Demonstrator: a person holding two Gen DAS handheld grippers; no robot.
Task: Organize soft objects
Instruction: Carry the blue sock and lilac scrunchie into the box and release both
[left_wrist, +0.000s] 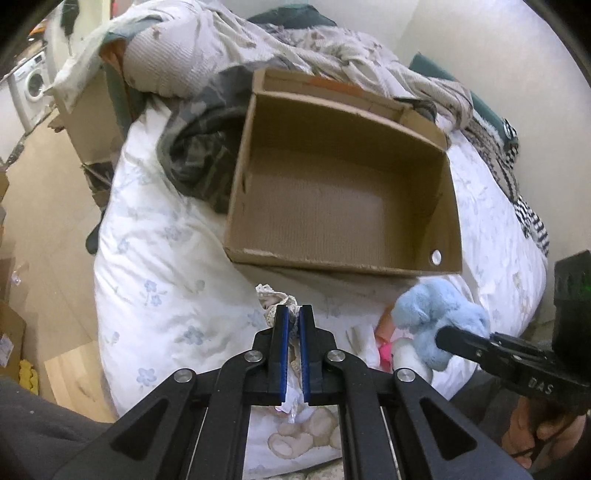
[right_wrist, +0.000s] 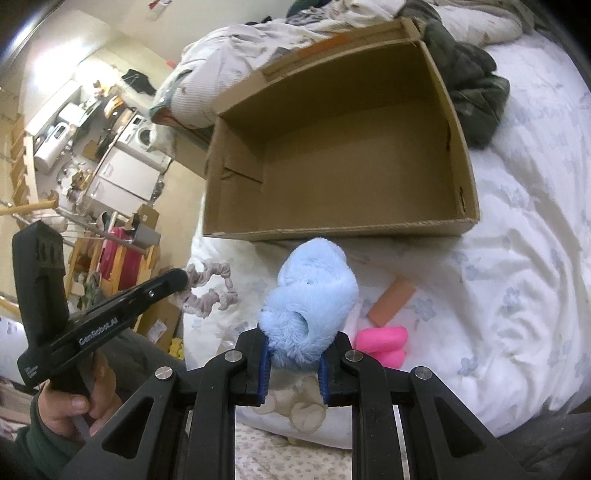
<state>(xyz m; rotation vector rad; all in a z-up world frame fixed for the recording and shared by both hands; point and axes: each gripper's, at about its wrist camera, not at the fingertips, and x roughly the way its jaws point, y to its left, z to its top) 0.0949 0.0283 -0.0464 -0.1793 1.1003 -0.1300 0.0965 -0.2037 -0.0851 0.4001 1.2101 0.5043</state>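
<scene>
My left gripper (left_wrist: 294, 314) pinching a lace scrunchie (left_wrist: 275, 299), my right gripper (right_wrist: 294, 345) clamping a blue plush toy (right_wrist: 314, 295), both just short of the bare cardboard box (left_wrist: 236, 206).

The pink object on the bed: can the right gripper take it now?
Probably not yet: the right gripper is shut on the blue plush toy. The pink object lies uncovered just beside it.
</scene>
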